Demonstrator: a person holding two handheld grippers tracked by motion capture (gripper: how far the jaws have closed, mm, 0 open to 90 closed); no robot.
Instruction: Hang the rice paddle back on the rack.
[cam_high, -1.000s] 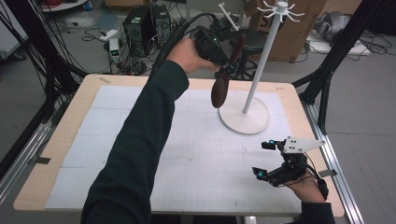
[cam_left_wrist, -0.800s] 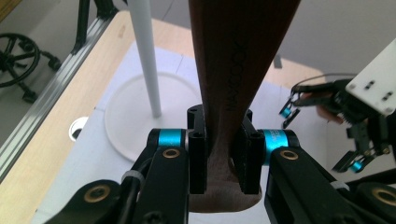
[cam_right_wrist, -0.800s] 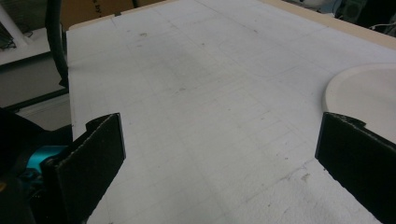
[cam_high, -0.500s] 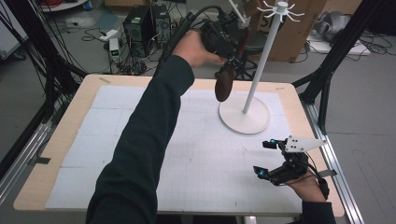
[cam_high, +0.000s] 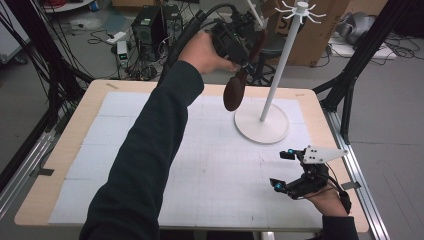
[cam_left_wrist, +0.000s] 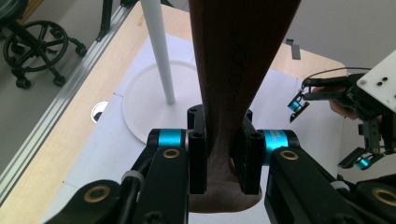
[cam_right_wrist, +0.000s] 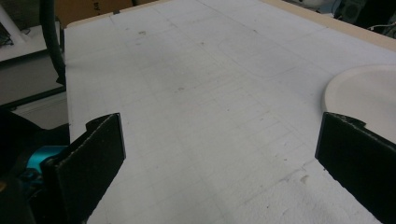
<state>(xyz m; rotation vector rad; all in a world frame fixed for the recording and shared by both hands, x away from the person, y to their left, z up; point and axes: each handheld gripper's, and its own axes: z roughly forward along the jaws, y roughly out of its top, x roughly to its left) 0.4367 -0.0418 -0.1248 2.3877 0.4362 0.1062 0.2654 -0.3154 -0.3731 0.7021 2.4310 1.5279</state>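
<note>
A dark brown wooden spoon hangs with its oval head down, high above the back of the table. My left gripper is shut on its handle, and in the left gripper view both pads press the wood at the gripper. To the right of it stands a white hook stand on a round base, with small hooks at the top. My right gripper rests open near the table's front right, its jaws wide apart with nothing between them.
A white gridded mat covers the wooden table. Behind the table are a computer tower, cables, an office chair base and a cardboard box. A metal rail runs along the right edge.
My left gripper has carried the spoon upward and a little to the right, closer to the top of the hook stand. The right gripper has stayed where it was.
</note>
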